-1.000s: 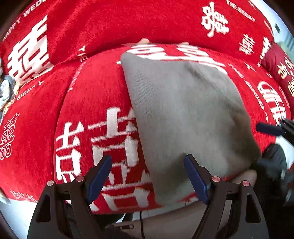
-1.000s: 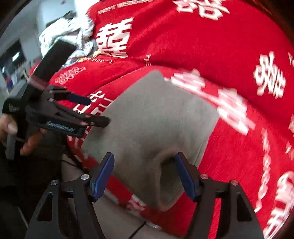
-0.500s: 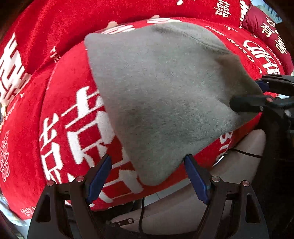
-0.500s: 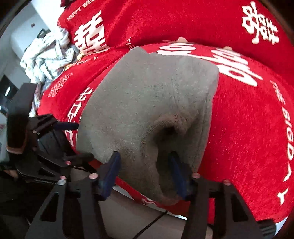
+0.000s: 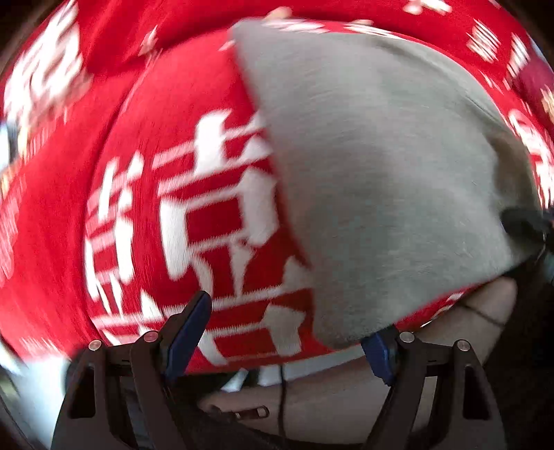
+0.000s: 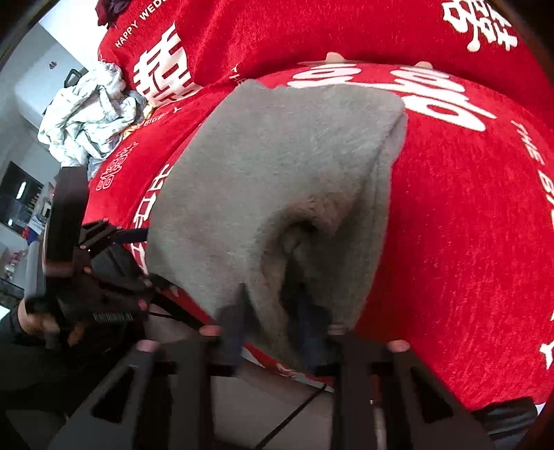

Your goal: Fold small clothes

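Note:
A small grey knitted garment (image 5: 381, 166) lies on a red cushion (image 5: 131, 114) with white characters; it also shows in the right wrist view (image 6: 277, 166). My left gripper (image 5: 287, 332) is open at the garment's near left corner, which hangs over its right finger. My right gripper (image 6: 273, 318) is shut on the garment's near right edge, where the cloth bunches into a fold. The left gripper also shows in the right wrist view (image 6: 138, 256), at the garment's left corner.
A crumpled pale cloth (image 6: 86, 117) lies at the back left on the sofa. The red sofa back (image 6: 311, 31) rises behind the cushion. Beige floor (image 5: 346, 391) and a thin cable (image 5: 282, 398) lie below the cushion's front edge.
My right gripper has closed onto the garment's near edge. My left gripper has moved right and closer, its right finger now under the garment's corner.

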Motion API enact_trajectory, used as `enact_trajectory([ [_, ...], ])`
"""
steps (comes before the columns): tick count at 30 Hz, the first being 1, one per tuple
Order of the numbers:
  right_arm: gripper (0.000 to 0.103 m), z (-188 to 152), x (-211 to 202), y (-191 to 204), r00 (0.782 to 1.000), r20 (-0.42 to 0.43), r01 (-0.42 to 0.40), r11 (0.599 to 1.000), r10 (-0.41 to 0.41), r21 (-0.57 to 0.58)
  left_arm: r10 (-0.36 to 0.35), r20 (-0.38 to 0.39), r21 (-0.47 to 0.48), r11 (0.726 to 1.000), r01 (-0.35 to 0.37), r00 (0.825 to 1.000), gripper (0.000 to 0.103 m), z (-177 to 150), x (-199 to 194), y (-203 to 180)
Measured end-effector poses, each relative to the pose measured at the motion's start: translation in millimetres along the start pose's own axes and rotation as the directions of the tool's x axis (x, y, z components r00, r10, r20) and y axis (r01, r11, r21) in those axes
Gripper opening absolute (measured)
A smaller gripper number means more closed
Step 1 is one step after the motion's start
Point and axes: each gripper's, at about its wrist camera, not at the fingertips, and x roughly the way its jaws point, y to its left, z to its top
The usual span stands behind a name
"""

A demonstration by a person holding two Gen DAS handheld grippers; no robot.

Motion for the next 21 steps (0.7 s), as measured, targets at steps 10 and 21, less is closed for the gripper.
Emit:
enact_trajectory([
  [10, 0.007, -10, 7, -15, 0.993, -0.109, 0.057, 0.997, -0.05, 0.061, 0.04, -0.031, 0.042, 0.998, -0.039, 0.999, 0.083, -9, -11, -8],
  [21, 0.056, 50, -49, 12, 0.985, 0.148, 0.097, 0.993, -0.086, -0.063, -0.081, 0.199, 0.048, 0.996, 0.073, 0.977, 0.084, 54, -67, -12],
])
